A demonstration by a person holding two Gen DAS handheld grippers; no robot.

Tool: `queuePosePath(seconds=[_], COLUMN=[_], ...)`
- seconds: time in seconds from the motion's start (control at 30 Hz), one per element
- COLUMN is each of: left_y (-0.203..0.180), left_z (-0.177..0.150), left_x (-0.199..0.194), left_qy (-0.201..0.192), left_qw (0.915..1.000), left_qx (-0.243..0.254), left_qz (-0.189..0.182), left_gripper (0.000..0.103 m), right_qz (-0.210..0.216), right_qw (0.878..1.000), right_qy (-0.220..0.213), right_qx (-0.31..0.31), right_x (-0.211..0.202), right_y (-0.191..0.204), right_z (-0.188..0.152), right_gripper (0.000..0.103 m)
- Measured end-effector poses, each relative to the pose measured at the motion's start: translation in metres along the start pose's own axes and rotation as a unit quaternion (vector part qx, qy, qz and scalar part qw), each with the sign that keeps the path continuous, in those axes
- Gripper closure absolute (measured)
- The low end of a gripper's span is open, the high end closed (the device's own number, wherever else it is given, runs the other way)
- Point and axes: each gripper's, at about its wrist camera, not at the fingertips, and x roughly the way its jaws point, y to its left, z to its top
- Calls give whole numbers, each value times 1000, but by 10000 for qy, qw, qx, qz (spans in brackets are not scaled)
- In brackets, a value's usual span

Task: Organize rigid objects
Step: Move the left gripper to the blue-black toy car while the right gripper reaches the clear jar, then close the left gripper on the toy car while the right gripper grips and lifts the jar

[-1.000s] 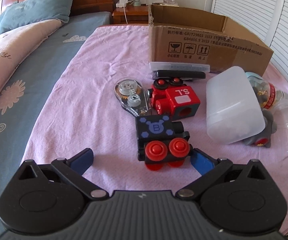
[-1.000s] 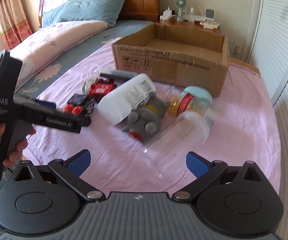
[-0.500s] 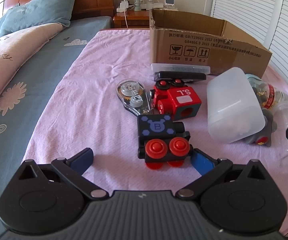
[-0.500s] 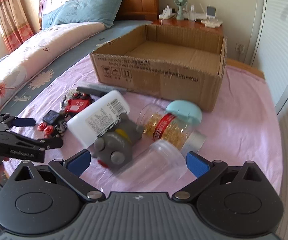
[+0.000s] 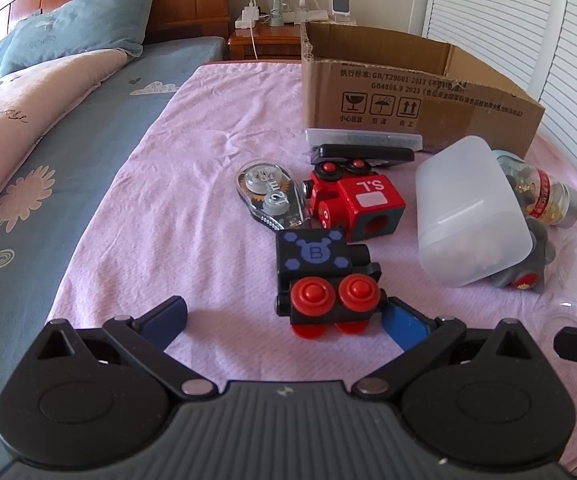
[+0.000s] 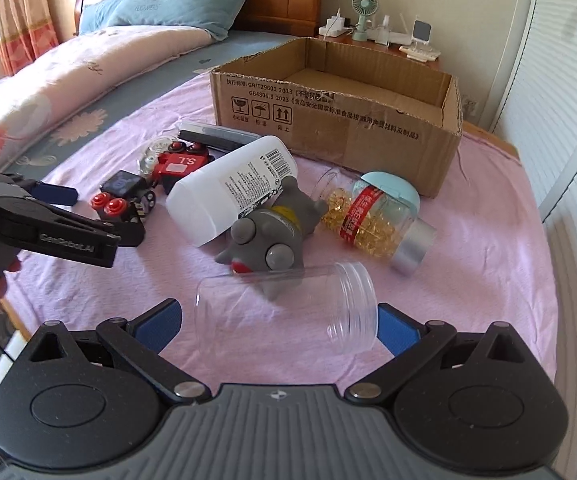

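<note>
Both grippers lined up for a first pick, nothing grasped yet.

The left gripper (image 5: 284,314) has its fingers spread wide and empty, with the black toy train (image 5: 324,280) just beyond them, its red wheels next to the right-hand finger (image 5: 404,322). The right gripper (image 6: 278,320) is likewise wide open and holds nothing; the clear empty jar (image 6: 288,304) lies on its side between its fingers on the pink bedspread (image 6: 468,240). The open cardboard box (image 6: 340,120) sits at the far side and looks empty, so sorting seems barely begun. Next, I judge, each gripper must centre on its object, close, then lift toward the box; the smooth round jar may roll or slip.
</note>
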Motion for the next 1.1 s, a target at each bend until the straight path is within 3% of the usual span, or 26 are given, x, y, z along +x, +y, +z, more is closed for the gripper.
queuePosePath(seconds=[0.17, 0.4, 0.53, 0.63, 0.93, 1.1], left_y=[-1, -11, -15, -15, -20, -19], left_z=[0, 2, 4, 5, 4, 4], left_x=[0, -2, -3, 0, -1, -1], left_qy=[-36, -306, -437, -403, -470, -481], left_qw=[10000, 9992, 9988, 9990, 9987, 9987], left_qx=[13, 239, 239, 195, 141, 123], left_qz=[16, 100, 7, -35, -138, -141], left_gripper=[1, 4, 15, 30, 47, 47], right_qz=[-178, -168, -205, -232, -425, -461], right_qw=[9998, 9998, 9998, 9997, 9991, 9989], right_qy=[-59, -62, -64, -47, 13, 53], right_qx=[-117, -70, -61, -51, 70, 22], right_x=[-1, -1, -1, -1, -3, 2], right_y=[2, 2, 4, 4, 2, 3], right_z=[0, -3, -2, -2, -2, -2], right_gripper=[10, 10, 10, 10, 11, 10])
